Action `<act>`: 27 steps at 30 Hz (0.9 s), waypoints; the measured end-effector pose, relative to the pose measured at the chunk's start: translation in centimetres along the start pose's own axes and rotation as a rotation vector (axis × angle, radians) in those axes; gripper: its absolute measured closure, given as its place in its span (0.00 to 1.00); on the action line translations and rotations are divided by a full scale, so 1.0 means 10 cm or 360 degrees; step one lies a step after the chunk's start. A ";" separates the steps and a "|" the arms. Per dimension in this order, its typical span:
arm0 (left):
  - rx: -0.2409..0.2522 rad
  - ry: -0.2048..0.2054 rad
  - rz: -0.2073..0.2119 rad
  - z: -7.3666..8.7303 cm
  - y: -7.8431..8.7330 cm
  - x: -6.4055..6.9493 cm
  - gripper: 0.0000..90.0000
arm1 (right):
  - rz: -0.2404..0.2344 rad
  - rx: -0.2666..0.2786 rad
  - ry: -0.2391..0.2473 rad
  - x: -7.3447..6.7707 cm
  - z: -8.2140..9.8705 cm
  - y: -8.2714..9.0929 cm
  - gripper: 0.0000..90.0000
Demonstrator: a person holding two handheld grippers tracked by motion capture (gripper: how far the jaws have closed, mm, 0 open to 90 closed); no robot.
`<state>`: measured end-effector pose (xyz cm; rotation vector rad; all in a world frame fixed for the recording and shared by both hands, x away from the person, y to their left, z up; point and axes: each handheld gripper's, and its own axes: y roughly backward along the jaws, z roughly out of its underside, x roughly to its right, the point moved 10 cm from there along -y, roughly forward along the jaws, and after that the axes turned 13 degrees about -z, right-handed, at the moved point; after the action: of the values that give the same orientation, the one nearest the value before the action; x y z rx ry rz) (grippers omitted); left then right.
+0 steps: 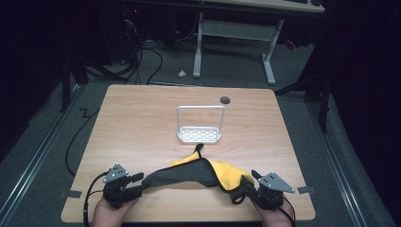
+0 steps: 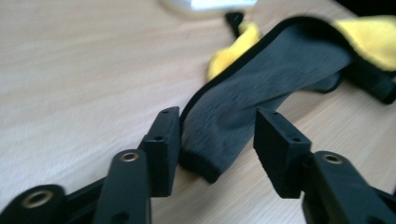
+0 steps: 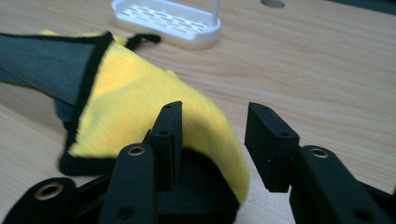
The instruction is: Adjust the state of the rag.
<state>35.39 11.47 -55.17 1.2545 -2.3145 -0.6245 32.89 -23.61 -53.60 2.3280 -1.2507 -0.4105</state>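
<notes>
At the near edge of a wooden counter (image 1: 142, 109), 2 hands are seen, each holding a black gripper. The left gripper (image 1: 136, 183) is set at the near left, its fingers (image 2: 161, 149) spread wide; a grey corner of a cloth (image 1: 198, 174) lies loosely between them, not clamped. The right gripper (image 1: 249, 182) is set at the near right, its fingers (image 3: 168, 135) likewise spread wide, with a yellow fold of the same cloth draped between them and over the left finger. Whether the cloth is touched by either finger pad cannot be told.

The cloth is stretched across the near part of the counter between the 2 grippers, grey on one face, yellow on the other, edged in black, with a small black loop at its far tip. Just beyond that loop, near the counter's middle, a white plastic tray (image 1: 199, 135) with a slotted base and a tall wire-like handle stands upright. Farther back, a dark round hole (image 1: 225, 100) is set in the counter. Beyond the counter, a white-legged desk (image 1: 234, 35) is seen on the grey floor (image 1: 56, 142).
</notes>
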 end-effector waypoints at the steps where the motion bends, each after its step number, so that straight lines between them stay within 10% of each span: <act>1: 0.0017 0.0009 0.0023 -0.07 -0.03 0.03 0.54 | 0.0003 0.0015 0.0017 -0.04 -0.02 0.03 0.61; 8: -0.0140 0.0008 0.0069 -0.11 -0.58 0.26 0.47 | -0.0109 -0.0190 0.0027 -0.29 0.29 -0.05 0.74; 12: -0.0162 -0.0128 0.0020 0.01 -0.64 0.36 0.69 | -0.0123 -0.0385 0.0005 -0.27 0.52 -0.22 0.78; 19: -0.0123 -0.0239 0.0073 0.23 -0.48 0.52 0.77 | 0.0068 -0.0373 0.0045 0.14 0.30 -0.57 0.78; 27: -0.0113 -0.0201 0.0279 0.19 -0.29 0.79 0.63 | 0.0145 -0.0329 -0.0068 0.56 -0.03 -0.84 0.68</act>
<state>32.31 3.63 -57.13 0.9927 -2.4483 -0.7362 41.99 -24.23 -57.99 2.0910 -1.2651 -0.5343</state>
